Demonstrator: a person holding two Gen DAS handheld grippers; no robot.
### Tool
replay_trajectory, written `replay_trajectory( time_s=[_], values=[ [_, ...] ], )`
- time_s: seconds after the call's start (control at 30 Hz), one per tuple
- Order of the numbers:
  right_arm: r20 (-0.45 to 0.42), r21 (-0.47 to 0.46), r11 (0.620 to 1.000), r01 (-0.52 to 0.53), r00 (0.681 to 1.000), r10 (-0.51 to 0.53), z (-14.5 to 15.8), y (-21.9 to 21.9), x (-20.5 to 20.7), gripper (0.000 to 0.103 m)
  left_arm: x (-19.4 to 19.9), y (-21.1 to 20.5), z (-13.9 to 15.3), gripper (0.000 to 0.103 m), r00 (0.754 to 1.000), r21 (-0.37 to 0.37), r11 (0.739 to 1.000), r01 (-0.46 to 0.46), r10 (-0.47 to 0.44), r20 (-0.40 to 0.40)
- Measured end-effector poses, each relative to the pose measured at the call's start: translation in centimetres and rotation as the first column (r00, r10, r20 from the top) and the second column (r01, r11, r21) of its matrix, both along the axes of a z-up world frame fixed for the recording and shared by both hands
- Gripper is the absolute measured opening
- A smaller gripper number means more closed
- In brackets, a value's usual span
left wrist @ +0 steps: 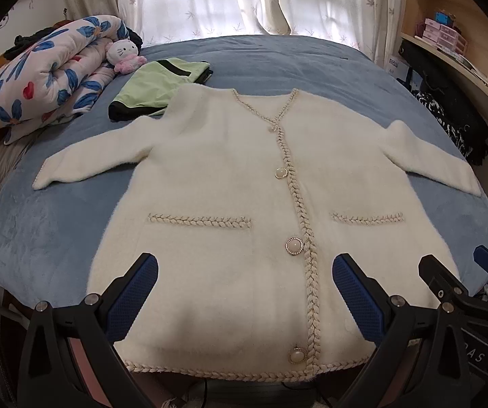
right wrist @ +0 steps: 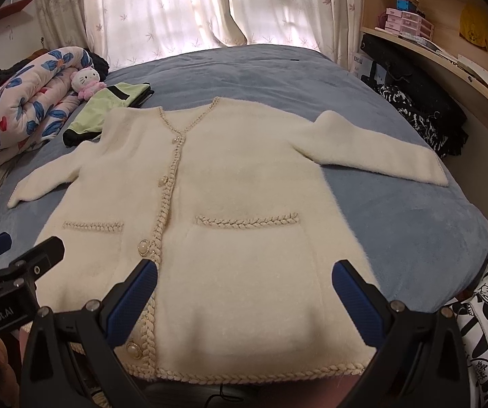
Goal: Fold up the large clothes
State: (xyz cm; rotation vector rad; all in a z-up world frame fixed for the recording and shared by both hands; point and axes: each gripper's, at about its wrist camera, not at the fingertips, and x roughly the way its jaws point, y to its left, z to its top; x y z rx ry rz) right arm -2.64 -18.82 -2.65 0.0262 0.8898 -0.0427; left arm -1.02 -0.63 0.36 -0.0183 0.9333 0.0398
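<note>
1. The cream cardigan (left wrist: 230, 183) is spread flat, buttoned and face up, on the blue bed (left wrist: 295, 64), sleeves out to either side; a folded green garment (left wrist: 155, 85) lies touching the cardigan's far shoulder.
2. A slip is judged likely if the fluffy knit is pinched too shallowly; the green garment could be dragged along if that sleeve is swept carelessly.
3. The left gripper (left wrist: 244, 292) and right gripper (right wrist: 244, 292) are held side by side above the cardigan's hem, pointing toward its collar; both are spread wide, grasping nothing.
</note>
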Motion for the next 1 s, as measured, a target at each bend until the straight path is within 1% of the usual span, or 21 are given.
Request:
replay_trajectory(
  time_s=[0.23, 0.4, 0.57, 0.8, 1.0],
  values=[
    [0.0, -0.005, 1.0, 0.007, 1.0, -0.007, 0.3, -0.4, 0.1, 0.103, -0.1, -0.1, 0.0, 0.102, 1.0, 0.006, 1.0, 0.0, 0.0, -0.002],
    [0.007, -0.018, 1.0, 0.007, 1.0, -0.007, 0.5, -0.2, 0.0, 0.103, 0.2, -0.1, -0.3, 0.102, 1.0, 0.013, 1.0, -0.004, 0.004, -0.026],
    [0.016, -0.017, 1.0, 0.023, 1.0, -0.023, 0.8, -0.3, 0.0, 0.103, 0.1, 0.1, -0.4, 0.102, 1.0, 0.023, 1.0, -0.02, 0.021, -0.022],
    [0.02, -0.001, 0.999, 0.043, 0.999, -0.043, 0.8, -0.6, 0.0, 0.103, 0.3, -0.2, -1.0, 0.102, 0.999, 0.025, 1.0, 0.004, -0.003, -0.053],
    [0.035, 0.0, 0.999, 0.041, 0.999, -0.041, 0.8, -0.7, 0.0, 0.103, 0.5, -0.3, -1.2, 0.102, 0.998, 0.007, 1.0, 0.023, -0.022, -0.055]
  ],
)
